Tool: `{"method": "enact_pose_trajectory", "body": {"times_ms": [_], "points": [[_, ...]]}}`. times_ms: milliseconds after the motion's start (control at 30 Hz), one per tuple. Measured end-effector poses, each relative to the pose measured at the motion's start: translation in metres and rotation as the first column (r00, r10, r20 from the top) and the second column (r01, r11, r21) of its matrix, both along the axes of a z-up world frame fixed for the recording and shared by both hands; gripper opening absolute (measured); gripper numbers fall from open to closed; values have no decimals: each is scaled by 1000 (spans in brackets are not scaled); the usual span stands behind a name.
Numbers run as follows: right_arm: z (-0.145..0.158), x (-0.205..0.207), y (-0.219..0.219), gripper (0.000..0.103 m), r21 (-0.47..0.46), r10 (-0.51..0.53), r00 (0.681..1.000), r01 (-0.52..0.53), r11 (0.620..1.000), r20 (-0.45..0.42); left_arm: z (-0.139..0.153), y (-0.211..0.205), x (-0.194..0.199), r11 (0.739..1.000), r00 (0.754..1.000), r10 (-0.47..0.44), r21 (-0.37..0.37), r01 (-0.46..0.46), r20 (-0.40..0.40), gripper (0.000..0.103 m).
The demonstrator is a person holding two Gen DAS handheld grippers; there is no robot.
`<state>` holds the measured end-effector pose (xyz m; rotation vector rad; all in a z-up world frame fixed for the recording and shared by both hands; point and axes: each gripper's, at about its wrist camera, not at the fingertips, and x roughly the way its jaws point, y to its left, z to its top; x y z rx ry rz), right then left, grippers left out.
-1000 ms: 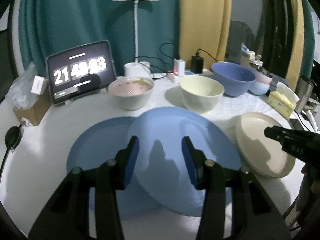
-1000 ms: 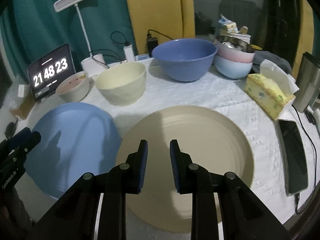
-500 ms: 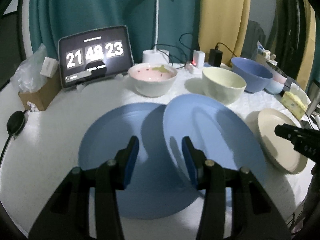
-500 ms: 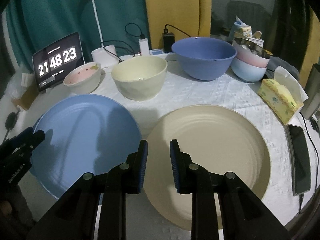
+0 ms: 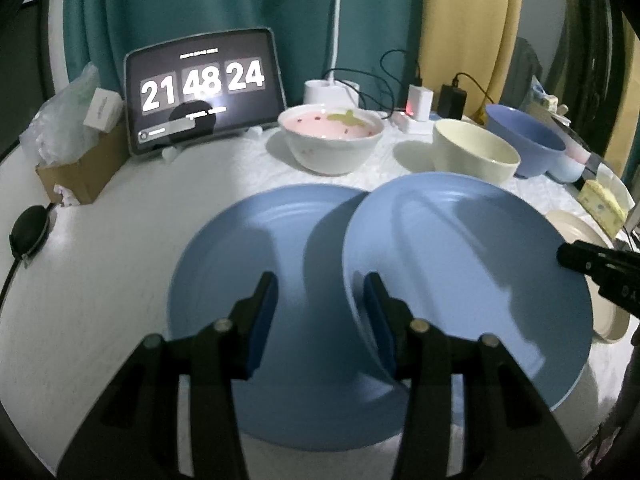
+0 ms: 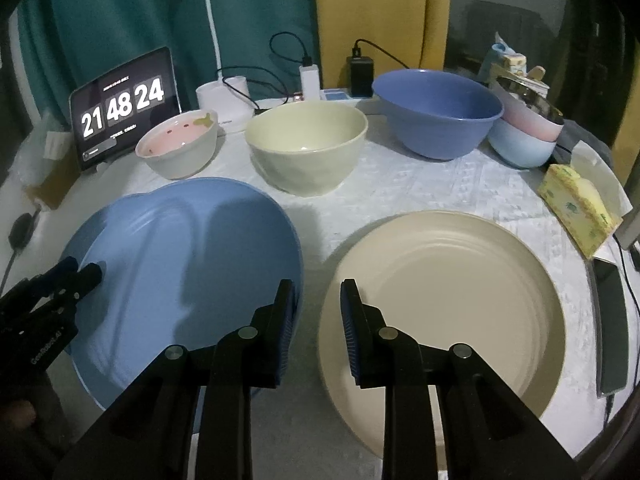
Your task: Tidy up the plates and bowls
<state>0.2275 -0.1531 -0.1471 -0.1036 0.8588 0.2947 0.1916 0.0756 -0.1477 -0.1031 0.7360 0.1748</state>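
Two blue plates, half stacked

Since a second ago both grippers have slid leftward across the table: the blue plates now fill more of the left wrist view, the beige plate has drifted toward its right edge, and the tablet clock [image 5: 204, 88] has ticked from 23 to 24.

The left gripper [image 5: 320, 308] hangs over the lower blue plate [image 5: 240, 248], jaws apart and empty. Its right finger sits close by the rim of the upper blue plate [image 5: 472, 264], and I cannot tell whether it touches. That upper plate lies tilted, overlapping the right side of the lower one.

The right gripper [image 6: 318, 320] hovers over the bare cloth between the upper blue plate [image 6: 188, 264] and the beige plate [image 6: 448, 304]. Its jaws stand a narrow gap apart with nothing between them. In the left wrist view the right gripper's black tip [image 5: 592, 268] shows at the far right, over the edge of the upper blue plate.

Behind the plates, along the white tablecloth [image 6: 420, 184], stand three bowls in a row:
- a white bowl with a pink inside [image 6: 180, 148],
- a cream bowl [image 6: 306, 148],
- a large blue bowl [image 6: 436, 112].

Further right sit nested pink and pale blue bowls [image 6: 528, 136], a yellow tissue pack [image 6: 576, 204] and a phone [image 6: 612, 320] at the table edge.
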Motion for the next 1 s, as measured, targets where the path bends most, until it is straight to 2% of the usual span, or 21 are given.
{"method": "enact_pose_trajectory", "body": {"times_ms": [567, 667, 733, 900, 1000], "points": [[-11, 4, 20, 25, 27, 68, 997, -67, 997, -33, -5, -1, 6, 997, 997, -72, -21, 72, 2, 45], [-10, 4, 21, 23, 31, 76, 997, -75, 997, -28, -5, -5, 7, 995, 995, -95, -31, 95, -1, 41], [-9, 3, 20, 22, 33, 86, 996, -85, 996, -24, -5, -8, 6, 993, 994, -108, -38, 108, 0, 35], [-8, 3, 18, 22, 32, 89, 996, -88, 996, -23, -4, -11, 5, 994, 994, -109, -28, 109, -2, 29], [-7, 2, 16, 21, 35, 90, 996, -90, 995, -21, -3, -11, 4, 993, 994, -112, -34, 112, -2, 29]]}}
